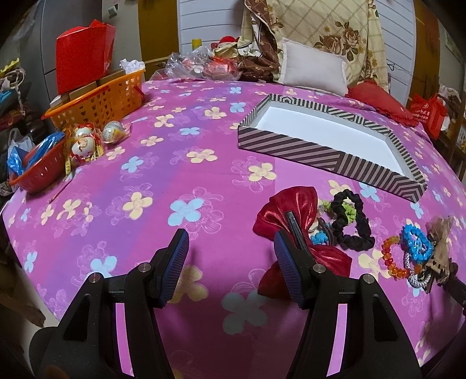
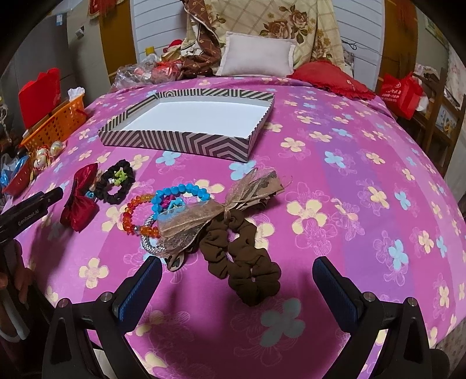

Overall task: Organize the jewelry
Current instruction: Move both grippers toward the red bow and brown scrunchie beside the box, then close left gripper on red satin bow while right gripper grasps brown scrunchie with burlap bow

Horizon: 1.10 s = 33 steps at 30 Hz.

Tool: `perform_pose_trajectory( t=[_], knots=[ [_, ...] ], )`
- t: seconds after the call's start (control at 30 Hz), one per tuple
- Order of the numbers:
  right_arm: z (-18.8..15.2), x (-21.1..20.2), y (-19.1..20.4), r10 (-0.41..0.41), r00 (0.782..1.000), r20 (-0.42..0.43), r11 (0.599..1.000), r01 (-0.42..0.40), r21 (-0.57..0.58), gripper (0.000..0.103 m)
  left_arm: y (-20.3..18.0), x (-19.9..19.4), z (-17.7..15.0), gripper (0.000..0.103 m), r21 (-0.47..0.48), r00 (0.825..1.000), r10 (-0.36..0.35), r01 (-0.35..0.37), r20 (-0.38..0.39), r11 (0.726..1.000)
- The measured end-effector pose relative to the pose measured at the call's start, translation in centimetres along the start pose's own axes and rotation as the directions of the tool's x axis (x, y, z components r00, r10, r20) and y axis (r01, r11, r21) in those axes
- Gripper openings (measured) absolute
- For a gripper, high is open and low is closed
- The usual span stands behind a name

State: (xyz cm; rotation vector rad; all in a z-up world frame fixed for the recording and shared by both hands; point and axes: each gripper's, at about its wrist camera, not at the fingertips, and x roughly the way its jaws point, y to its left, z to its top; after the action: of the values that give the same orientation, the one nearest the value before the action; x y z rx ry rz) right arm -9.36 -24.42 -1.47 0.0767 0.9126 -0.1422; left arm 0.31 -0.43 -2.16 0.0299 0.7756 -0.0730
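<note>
Brown scrunchie (image 2: 241, 262): lay on the bed, on the near side of the striped box (image 2: 186, 128), long axis running away from the tools toward the box.
Nearer tool: right tool (image 2: 237, 287), its blue pads either side of the scrunchie's near end.
Right tool: wide, empty, low over the bedspread.
Left tool (image 1: 231, 269): wide, empty, beside the red bow (image 1: 291, 212).

A bed (image 2: 349, 180) in pink floral sheet fills the room; pillows (image 2: 256, 56) at 12 o'clock, white slatted wall (image 1: 209, 23) behind.
</note>
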Motion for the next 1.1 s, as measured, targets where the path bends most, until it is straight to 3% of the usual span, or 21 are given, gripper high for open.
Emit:
perform_pose_trajectory(
  t=[0.3,0.43,1.1],
  knots=[
    [-0.1,0.3,-0.3,0.007,1.0,-0.007,1.0,-0.007,0.013,0.102,0.0,0.2,-0.1,0.061,-0.006,1.0,-0.008,0.008,-0.012,1.0],
    [-0.1,0.5,-0.6,0.01,1.0,-0.01,1.0,-0.01,0.025,0.102,0.1,0.4,-0.1,0.07,-0.017,1.0,-0.019,0.018,-0.02,1.0],
    [0.3,1.0,-2.2,0.048,0.999,-0.012,0.994,-0.047,0.102,0.102,0.0,0.5,-0.2,0.07,-0.005,0.999,-0.034,0.034,-0.03,0.999]
  ],
)
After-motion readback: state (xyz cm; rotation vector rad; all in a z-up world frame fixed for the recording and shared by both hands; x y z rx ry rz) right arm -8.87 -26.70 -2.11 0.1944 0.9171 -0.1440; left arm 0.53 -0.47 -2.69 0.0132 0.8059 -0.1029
